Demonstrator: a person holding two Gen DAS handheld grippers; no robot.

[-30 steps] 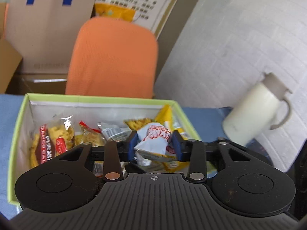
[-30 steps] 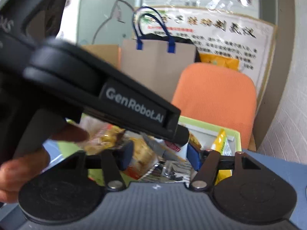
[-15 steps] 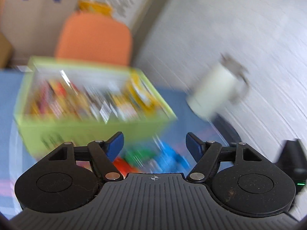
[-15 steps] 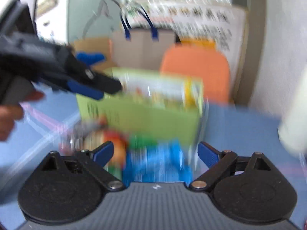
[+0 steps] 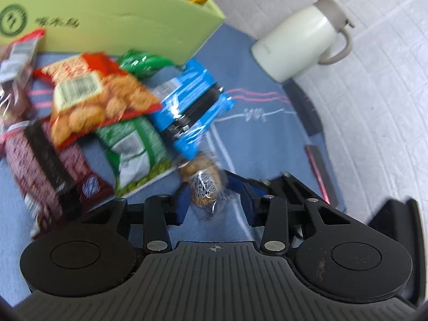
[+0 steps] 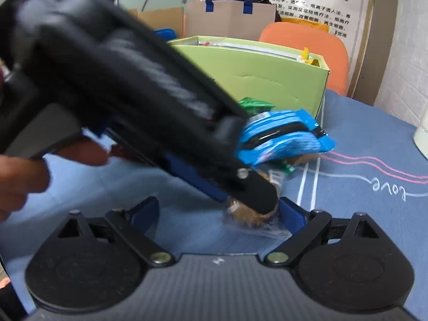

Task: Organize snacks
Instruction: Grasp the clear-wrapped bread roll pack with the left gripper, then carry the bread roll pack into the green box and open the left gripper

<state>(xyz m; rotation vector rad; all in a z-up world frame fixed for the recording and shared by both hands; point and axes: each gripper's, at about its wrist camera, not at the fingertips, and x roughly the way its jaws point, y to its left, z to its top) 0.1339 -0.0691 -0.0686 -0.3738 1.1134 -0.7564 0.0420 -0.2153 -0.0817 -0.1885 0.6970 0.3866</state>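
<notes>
Left wrist view: the left gripper (image 5: 211,195) points down at a small brown round snack in clear wrap (image 5: 203,184) lying on the blue cloth-covered surface (image 5: 256,139). Its jaws are closing, the snack between the 2 blue pads; the picture is too blurred to tell whether both pads already press on the wrap. Just beyond lies a heap of packets: a blue foil packet of dark biscuits (image 5: 191,107), a green-and-white packet (image 5: 136,149), an orange-red packet printed with golden crackers (image 5: 93,96) on top, and a dark red packet (image 5: 45,165) at the left. Behind the heap stands a light green cardboard box (image 5: 115,18) with packets inside. A cream jug with a grey lid and handle (image 5: 302,42) stands well apart at the right, by the white wall.

Right wrist view: the right gripper (image 6: 218,214) has its jaws set wide, holding nothing; its right pad is just beside the same wrapped snack. The left gripper crosses the frame from the upper left, held by a hand (image 6: 24,171). An orange chair back (image 6: 307,45) stands behind the box.
</notes>
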